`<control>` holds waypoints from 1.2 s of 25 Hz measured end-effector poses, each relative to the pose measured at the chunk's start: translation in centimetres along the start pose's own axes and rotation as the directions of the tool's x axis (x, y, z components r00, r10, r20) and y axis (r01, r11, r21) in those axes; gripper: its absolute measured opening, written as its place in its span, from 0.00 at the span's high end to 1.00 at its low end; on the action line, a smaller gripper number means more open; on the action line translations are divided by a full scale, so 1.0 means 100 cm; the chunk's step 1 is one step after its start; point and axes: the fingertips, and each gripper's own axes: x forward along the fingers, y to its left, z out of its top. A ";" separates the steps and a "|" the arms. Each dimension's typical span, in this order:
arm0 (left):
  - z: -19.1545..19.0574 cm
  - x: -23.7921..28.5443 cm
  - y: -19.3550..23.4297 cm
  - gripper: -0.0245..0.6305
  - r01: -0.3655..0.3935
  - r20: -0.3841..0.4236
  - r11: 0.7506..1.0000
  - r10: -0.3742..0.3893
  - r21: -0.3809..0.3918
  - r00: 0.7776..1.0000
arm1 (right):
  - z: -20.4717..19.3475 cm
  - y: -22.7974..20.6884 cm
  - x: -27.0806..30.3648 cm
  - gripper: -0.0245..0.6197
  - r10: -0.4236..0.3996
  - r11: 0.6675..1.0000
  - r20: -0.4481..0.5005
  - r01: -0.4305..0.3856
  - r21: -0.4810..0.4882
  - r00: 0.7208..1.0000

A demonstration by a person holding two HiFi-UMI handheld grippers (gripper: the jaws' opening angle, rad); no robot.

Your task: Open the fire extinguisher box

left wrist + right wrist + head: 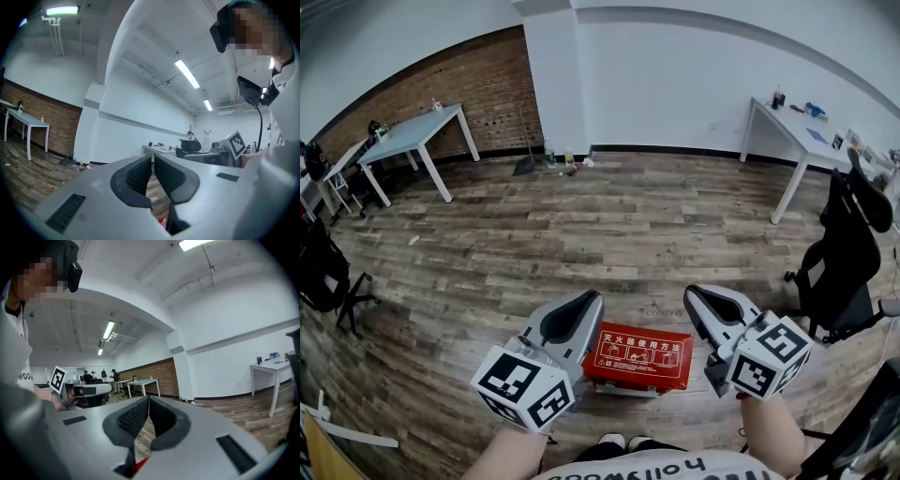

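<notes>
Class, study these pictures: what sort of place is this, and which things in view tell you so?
Probably an open-plan office or workshop room: a white desk near a brick wall, a black office chair on wood-plank flooring, and a red fire extinguisher box lying on it.

Box (637,357) on floor (581,234), btwn L gripper (584,302), R gripper (701,298)

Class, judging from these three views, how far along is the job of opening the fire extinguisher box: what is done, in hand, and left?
Done: nothing that shows. The red fire extinguisher box lies on the wooden floor with its lid shut.
In hand: the left tool and right tool are held above it, jaws together, gripping nothing.
Left: reach the box and raise its lid.
</notes>
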 end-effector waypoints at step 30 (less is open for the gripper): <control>-0.002 -0.003 -0.008 0.93 -0.010 -0.002 1.000 0.010 -0.009 1.000 | -0.004 -0.002 -0.011 0.95 -0.010 1.000 -0.002 0.010 0.002 1.000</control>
